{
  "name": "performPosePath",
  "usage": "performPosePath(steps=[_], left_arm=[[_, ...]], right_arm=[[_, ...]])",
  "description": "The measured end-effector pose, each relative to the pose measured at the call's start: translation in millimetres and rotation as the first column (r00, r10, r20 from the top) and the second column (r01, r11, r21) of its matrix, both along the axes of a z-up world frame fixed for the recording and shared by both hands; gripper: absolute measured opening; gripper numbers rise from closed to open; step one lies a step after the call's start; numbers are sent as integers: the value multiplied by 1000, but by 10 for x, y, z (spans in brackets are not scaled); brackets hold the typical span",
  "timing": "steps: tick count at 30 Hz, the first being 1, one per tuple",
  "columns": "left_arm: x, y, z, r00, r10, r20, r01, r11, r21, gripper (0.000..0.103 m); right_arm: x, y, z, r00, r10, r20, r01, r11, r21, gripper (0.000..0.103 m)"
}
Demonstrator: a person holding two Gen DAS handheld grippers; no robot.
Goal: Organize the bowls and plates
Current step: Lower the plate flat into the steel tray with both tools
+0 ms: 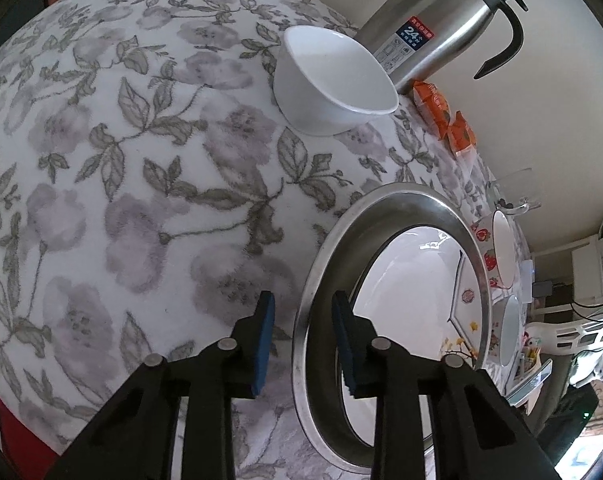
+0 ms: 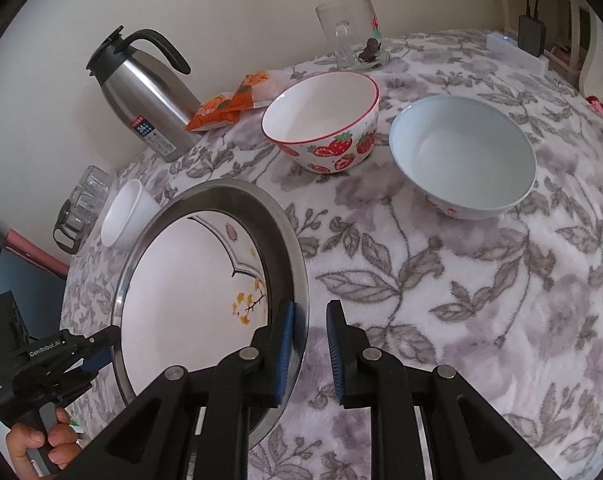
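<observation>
Two grippers flank metal plate (image 2: 293, 248) on table: left gripper (image 1: 303, 344) straddles rim, jaws part open, not pinching; right gripper (image 2: 309, 350) narrow, rim between pads, pinch unclear. Strawberry bowl (image 2: 325, 128) just beyond plate, nearer right gripper.

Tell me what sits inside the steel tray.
A white plate with yellow flowers and a dark line pattern lies inside the steel tray. Anything beneath the plate is covered and cannot be seen.
</observation>
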State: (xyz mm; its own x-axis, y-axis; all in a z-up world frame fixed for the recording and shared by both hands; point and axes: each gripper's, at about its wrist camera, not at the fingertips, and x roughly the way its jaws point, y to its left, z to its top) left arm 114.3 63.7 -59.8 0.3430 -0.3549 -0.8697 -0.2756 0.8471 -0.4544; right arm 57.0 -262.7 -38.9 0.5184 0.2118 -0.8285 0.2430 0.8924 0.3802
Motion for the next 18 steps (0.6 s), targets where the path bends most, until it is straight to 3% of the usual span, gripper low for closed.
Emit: performPosePath(steps=[6,18], left_arm=[[-3,17,0,1000,6,12,-6,1000,-19,16],[33,-11,19,999,6,33,-6,1000,-8,16]], right_arm=[[11,12,-10,1000,4,18,-5,999,37,14],[19,24,-15,1000,-1,21,0,999,36,14]])
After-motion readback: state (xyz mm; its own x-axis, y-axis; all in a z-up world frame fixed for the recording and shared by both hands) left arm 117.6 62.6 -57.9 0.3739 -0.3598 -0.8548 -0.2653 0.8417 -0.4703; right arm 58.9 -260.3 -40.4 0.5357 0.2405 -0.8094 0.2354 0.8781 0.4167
